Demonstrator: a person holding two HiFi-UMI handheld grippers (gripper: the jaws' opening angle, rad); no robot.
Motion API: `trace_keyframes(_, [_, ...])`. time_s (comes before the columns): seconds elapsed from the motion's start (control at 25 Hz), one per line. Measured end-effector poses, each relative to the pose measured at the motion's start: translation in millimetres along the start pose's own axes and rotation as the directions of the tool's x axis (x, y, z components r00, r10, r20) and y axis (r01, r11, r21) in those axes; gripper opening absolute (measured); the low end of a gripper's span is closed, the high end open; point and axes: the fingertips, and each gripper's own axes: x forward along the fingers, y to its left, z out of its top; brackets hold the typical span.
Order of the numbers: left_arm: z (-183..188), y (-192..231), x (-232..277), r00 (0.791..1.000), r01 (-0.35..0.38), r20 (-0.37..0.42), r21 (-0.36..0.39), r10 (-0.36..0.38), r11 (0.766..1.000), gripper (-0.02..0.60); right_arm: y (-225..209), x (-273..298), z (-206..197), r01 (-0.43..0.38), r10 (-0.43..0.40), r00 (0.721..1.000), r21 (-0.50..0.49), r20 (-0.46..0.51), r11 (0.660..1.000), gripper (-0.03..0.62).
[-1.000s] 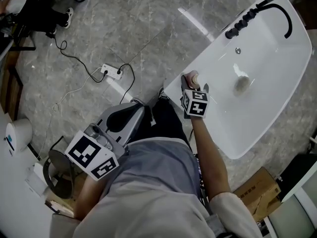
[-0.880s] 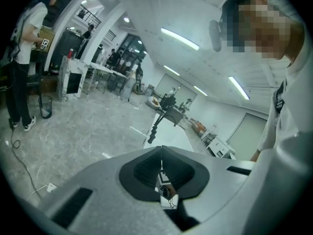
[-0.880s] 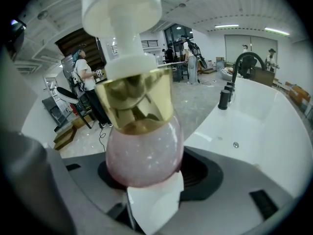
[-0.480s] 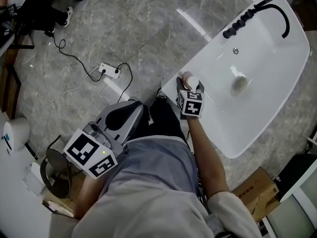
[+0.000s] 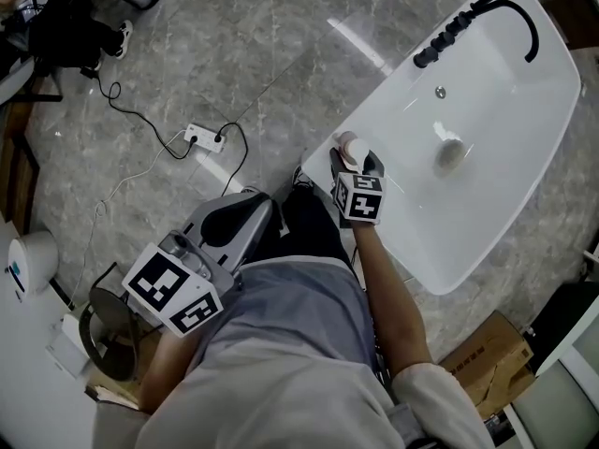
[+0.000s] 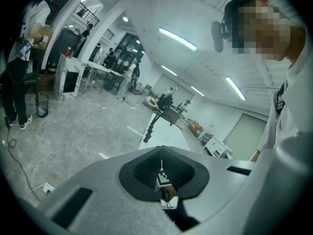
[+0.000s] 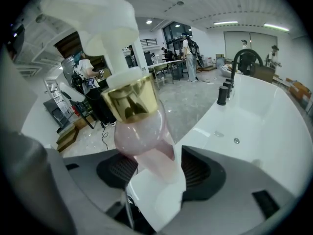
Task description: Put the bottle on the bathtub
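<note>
My right gripper's point(image 7: 160, 176) jaws stood wide apart and had just been opening, with the bottle point(image 7: 142, 131) between them and their dark ribbed pads point(image 7: 200, 173) clear of its sides. The bottle had a rounded body of clear, pink-tinted plastic, a shiny gold metal collar point(image 7: 129, 99) and a matte white pump head point(image 7: 98, 18). A smooth white label point(image 7: 156, 195) wrapped its lower part, with a tiny dark mark at its edge that I could not read. It stood upright on the flat rim of the bathtub point(image 5: 487, 185), at the end nearest to me.

My gripper's shell was smooth grey plastic, and its cube point(image 5: 360, 199) carried bold black-and-white square markers. The bathtub was glossy white, oblong, with rounded corners. At its far end rose a thin black faucet point(image 5: 524, 21) bent in an arch, beside a row of black knobs point(image 5: 449, 40). A small round metal fitting point(image 5: 440, 91) sat in the basin wall below them.

My left gripper point(image 6: 162, 153) hung low by my side, well apart from the tub, its jaws pressed together along a thin seam with nothing between them. The floor point(image 5: 234, 45) was grey, veined stone with a dull sheen, and a white power strip point(image 5: 206, 137) lay on it with black cables trailing away.
</note>
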Motion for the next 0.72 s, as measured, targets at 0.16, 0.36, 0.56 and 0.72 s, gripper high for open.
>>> trace_keyframes(0.16, [-0.4,-3.4,2.4,1.000,0.014,-0.002,0.002,-0.014,1.000,0.009,2.0,-11.2,5.1,-0.008,0.008,1.000,-0.018,0.011,1.000,0.242])
trace_keyframes(0.36, [-0.4,-9.2,7.0,0.999,0.041,-0.007,0.007,-0.041,0.999,0.009,5.8,-26.2,11.0,-0.031,0.031,0.999,-0.013,0.029,0.999,0.242])
trace_keyframes(0.56, [-0.5,-12.8,16.2,0.998,0.064,-0.011,0.010,-0.064,0.998,0.009,10.3,-42.0,16.9,-0.063,0.065,0.997,-0.037,0.046,0.997,0.242])
trace_keyframes(0.72, [2.7,-16.2,24.8,0.996,0.090,-0.011,0.009,-0.089,0.996,0.009,10.1,-57.4,23.4,-0.082,0.084,0.994,-0.047,0.063,0.996,0.229])
